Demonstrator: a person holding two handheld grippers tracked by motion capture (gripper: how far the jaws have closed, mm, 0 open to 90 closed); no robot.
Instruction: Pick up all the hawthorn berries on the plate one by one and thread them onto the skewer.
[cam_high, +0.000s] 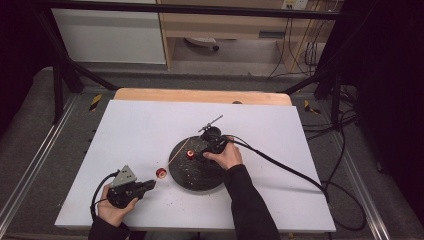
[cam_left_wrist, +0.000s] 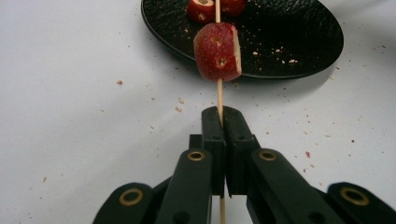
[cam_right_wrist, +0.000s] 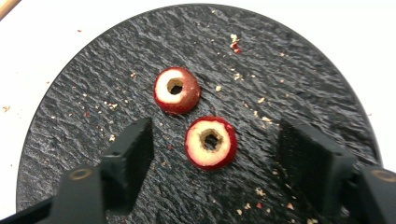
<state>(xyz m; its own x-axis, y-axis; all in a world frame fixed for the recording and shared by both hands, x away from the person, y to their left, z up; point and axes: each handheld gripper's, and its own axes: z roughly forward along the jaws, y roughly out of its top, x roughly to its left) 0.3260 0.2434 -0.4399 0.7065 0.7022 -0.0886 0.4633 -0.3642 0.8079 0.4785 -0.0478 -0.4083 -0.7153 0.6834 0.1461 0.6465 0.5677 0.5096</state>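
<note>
The work looks like threading cored red fruit onto a skewer, with one piece on and two waiting. The left gripper (cam_left_wrist: 221, 122) has its jaws pressed together on the thin wooden skewer (cam_left_wrist: 218, 95), which runs straight ahead of them and carries a red fruit piece (cam_left_wrist: 217, 52) a little way beyond the tips, above the white table (cam_left_wrist: 70, 93) near the edge of the black plate (cam_left_wrist: 299, 42).

The right gripper (cam_right_wrist: 217, 156) hangs over that plate with its jaws spread wide. One cored fruit (cam_right_wrist: 210, 142) lies on the plate between the two jaws, touched by neither. A second cored fruit (cam_right_wrist: 176, 90) lies just beyond it, toward the left jaw's side.

The step in hand seems to be picking the next piece. That likely calls for lowering the spread jaws around the nearer fruit, squeezing gently so it does not crush, then lining its hole up with the skewer's free end.
</note>
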